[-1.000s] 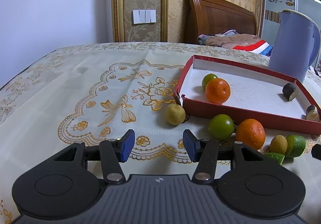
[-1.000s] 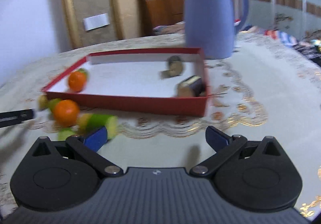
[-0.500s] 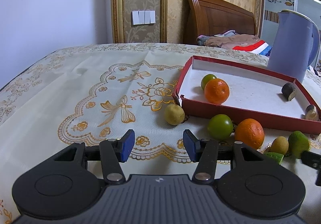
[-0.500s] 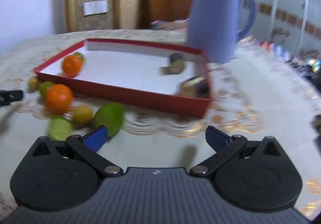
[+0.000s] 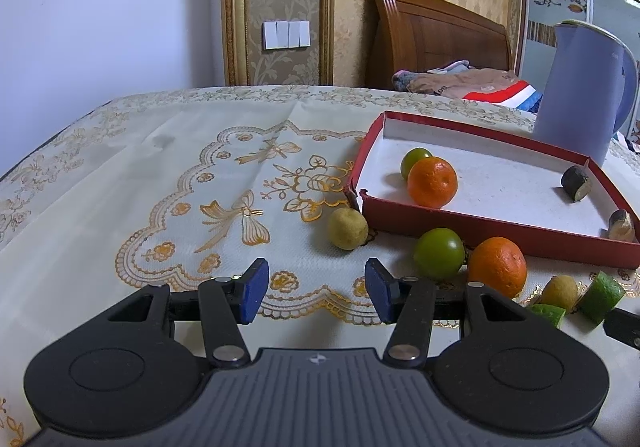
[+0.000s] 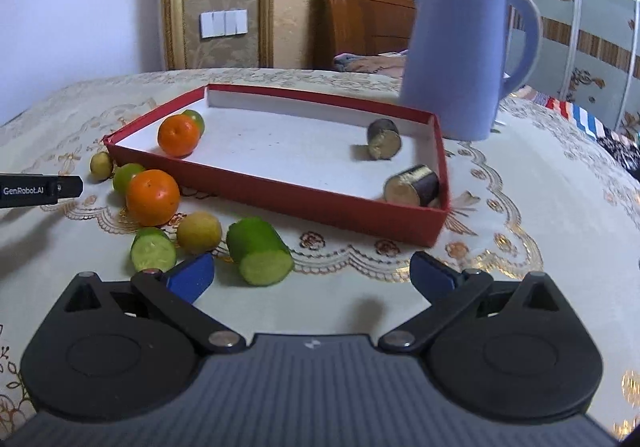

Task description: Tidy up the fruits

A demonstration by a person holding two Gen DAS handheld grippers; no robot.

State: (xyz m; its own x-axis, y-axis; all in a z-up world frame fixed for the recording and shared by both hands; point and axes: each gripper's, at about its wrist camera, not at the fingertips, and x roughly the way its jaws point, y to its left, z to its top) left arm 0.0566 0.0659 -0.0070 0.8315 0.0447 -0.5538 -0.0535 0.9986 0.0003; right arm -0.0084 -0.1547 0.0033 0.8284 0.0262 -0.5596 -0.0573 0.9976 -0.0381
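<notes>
The right gripper (image 6: 312, 271) stands spread over a cut green cucumber chunk (image 6: 260, 251) (nothing pinched). The left gripper (image 5: 316, 289), also spread and empty, hovers near a shallow red cardboard box (image 5: 496, 225) on the tabletop (image 5: 120, 183).

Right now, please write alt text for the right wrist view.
An open right hand-held gripper hovers over a cut green piece on a patterned tablecloth. Behind lie oranges, small fruits, a red tray and a blue jug.
</notes>
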